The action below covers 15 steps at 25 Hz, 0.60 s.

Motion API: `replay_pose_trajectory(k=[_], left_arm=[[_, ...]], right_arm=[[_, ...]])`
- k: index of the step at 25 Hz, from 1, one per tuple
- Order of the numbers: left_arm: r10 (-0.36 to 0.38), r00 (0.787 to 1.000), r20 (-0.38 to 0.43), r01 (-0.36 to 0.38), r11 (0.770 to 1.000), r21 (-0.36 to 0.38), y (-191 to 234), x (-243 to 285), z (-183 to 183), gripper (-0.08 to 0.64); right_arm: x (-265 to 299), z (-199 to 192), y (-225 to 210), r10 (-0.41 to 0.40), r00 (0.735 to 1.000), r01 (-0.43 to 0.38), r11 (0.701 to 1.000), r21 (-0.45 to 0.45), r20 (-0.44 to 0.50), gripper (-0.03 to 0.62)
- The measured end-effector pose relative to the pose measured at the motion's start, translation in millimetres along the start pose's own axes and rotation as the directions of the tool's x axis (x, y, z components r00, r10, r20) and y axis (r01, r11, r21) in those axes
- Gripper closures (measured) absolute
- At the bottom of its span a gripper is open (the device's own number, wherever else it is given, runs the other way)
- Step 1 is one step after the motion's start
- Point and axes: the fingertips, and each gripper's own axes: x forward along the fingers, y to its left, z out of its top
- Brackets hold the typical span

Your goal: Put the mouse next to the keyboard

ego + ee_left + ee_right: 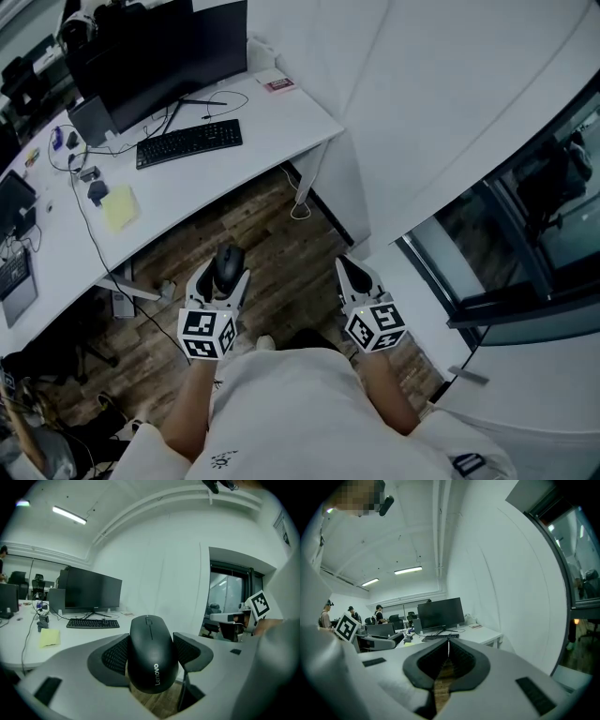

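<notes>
A black Lenovo mouse sits clamped between the jaws of my left gripper, held in the air over the wooden floor; in the head view the mouse shows at the left gripper's tip. The black keyboard lies on the white desk ahead, in front of a dark monitor; the keyboard is well beyond the mouse. My right gripper is held beside the left one, its jaws closed together on nothing.
A yellow notepad and small gadgets with cables lie left of the keyboard. A small pink-labelled box sits at the desk's far right corner. A white curved wall and a glass partition stand to the right.
</notes>
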Motion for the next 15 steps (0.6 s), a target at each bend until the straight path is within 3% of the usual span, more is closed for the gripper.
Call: replay_pose_trajectory(k=[15], left_arm=[[0.034, 0.999, 0.005, -0.034, 0.999, -0.022, 16, 0, 0, 0.258]], right_arm=[[20, -8, 7, 0.036, 0.999, -0.036, 0.999, 0.003, -0.022, 0.572]])
